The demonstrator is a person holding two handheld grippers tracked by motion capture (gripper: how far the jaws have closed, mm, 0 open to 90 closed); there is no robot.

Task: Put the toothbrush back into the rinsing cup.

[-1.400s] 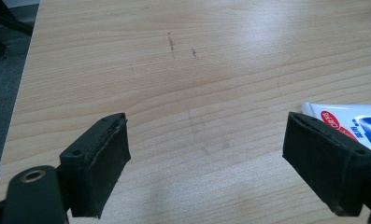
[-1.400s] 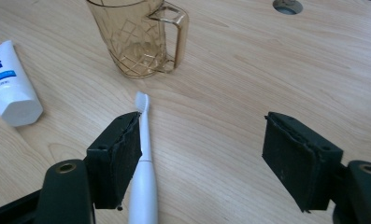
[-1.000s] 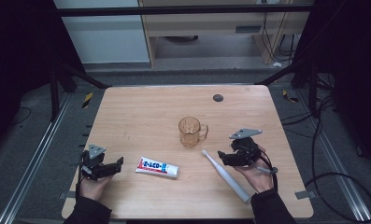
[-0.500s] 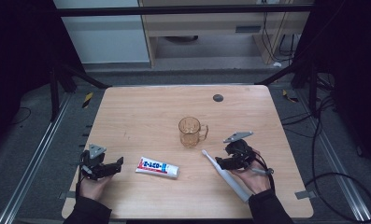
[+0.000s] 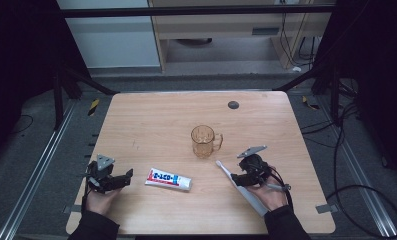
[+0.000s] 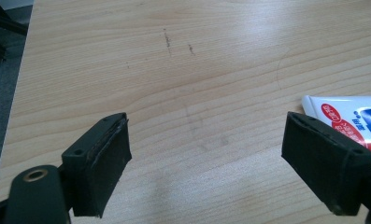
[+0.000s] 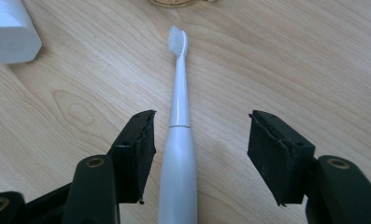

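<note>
At the near edge of a wooden table [image 5: 151,120], a person's right gripper [image 7: 199,149] straddles the handle of a white electric toothbrush [image 7: 178,154], its jaws apart and just now closing, the handle between them but the pads not yet pressing on it. The toothbrush lies flat just in front of an amber mug [image 5: 204,141], bristle head pointing toward the mug, its thicker handle running back toward the person's right hand. The smooth, rigid plastic body looks light but slick and round, likely to roll or twist under an off-centre pinch; the thick handle just below the slim neck appears the safest place to grip, clear of the soft bristles. To the mug's near left lies a tube of toothpaste [image 5: 168,178], and beyond that the left gripper [image 6: 206,163] rests with its jaws wide apart over bare wood. A small dark disc [image 5: 233,104] sits behind the mug, near the far edge.
</note>
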